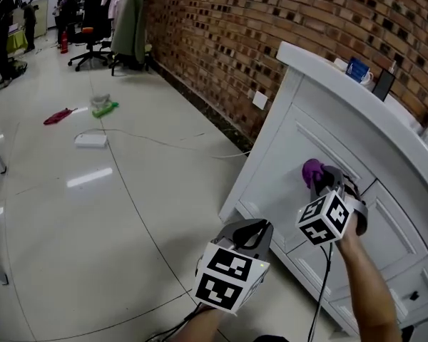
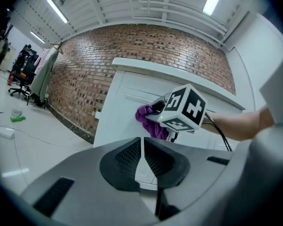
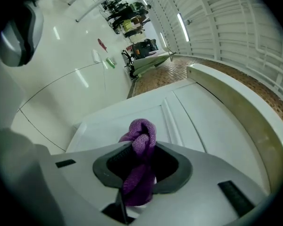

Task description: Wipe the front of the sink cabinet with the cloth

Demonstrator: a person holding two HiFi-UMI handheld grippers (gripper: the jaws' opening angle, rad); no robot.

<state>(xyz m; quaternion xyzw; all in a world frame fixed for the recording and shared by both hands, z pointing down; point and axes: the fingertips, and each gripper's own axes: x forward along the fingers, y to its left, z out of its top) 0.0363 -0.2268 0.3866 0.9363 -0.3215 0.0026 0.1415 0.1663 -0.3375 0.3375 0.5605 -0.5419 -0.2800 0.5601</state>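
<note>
A bunched purple cloth [image 1: 312, 169] is clamped in my right gripper [image 1: 321, 180] and pressed against the white front of the sink cabinet [image 1: 285, 155], on the left door panel. In the right gripper view the purple cloth [image 3: 140, 147] sticks out between the jaws toward the white cabinet door [image 3: 132, 114]. My left gripper [image 1: 251, 232] hangs lower and left of the cabinet, jaws shut with nothing in them. From the left gripper view, the left gripper [image 2: 142, 150] looks at the cloth [image 2: 151, 121] and the right gripper's marker cube [image 2: 185, 109].
A brick wall [image 1: 271, 27] runs behind the cabinet. On the countertop [image 1: 357, 84] stand a mug and a small dark frame. A cable, a white power box [image 1: 91, 140], a green item and a red item lie on the glossy floor. Office chairs stand far back.
</note>
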